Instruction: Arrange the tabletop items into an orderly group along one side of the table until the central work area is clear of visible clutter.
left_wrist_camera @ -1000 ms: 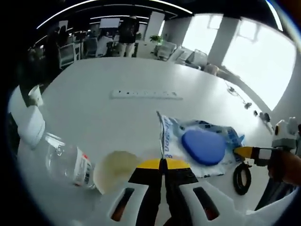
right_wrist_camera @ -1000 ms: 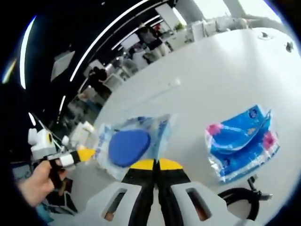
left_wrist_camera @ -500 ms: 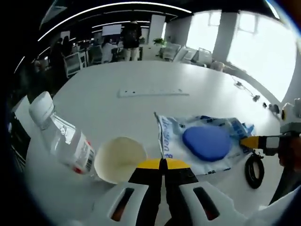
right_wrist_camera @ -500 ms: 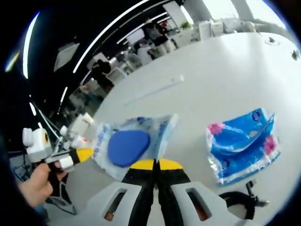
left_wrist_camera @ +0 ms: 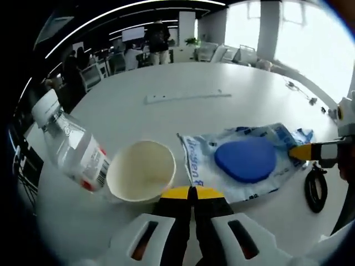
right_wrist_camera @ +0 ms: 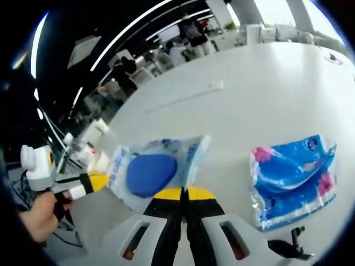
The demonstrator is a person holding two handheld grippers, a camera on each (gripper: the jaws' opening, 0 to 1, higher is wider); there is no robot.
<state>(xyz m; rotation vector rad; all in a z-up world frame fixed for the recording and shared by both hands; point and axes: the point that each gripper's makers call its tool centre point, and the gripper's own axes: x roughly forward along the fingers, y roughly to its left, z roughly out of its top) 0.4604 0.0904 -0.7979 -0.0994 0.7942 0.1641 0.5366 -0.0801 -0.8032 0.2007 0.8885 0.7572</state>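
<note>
Tabletop clutter lay spread over a white table (left_wrist_camera: 166,119): in the left gripper view a clear plastic bottle (left_wrist_camera: 72,147) lay on its side with its white cap toward the table's left edge, and just beside it, touching or nearly so, sat a cream paper cup (left_wrist_camera: 141,170) that looked empty inside. Right of the cup lay a clear printed plastic bag (left_wrist_camera: 244,160) holding a blue oval pad (left_wrist_camera: 246,159); the same bag (right_wrist_camera: 158,166) and pad (right_wrist_camera: 151,173) sat just ahead of the right gripper (right_wrist_camera: 184,195) in its own view. A blue tissue pack (right_wrist_camera: 293,178) lay apart to the right, and a black coiled cable (left_wrist_camera: 316,188) lay near the bag's far end. A long white power strip (left_wrist_camera: 187,97) sat alone farther across, with wide bare surface around it. The left gripper (left_wrist_camera: 190,193) hung over the near edge with its yellow-tipped jaws pressed together on nothing; the right gripper's jaws were likewise together at the bag's corner, though whether they pinched the film could not be told. A person's hand (right_wrist_camera: 39,213) held the other gripper at the left.
</note>
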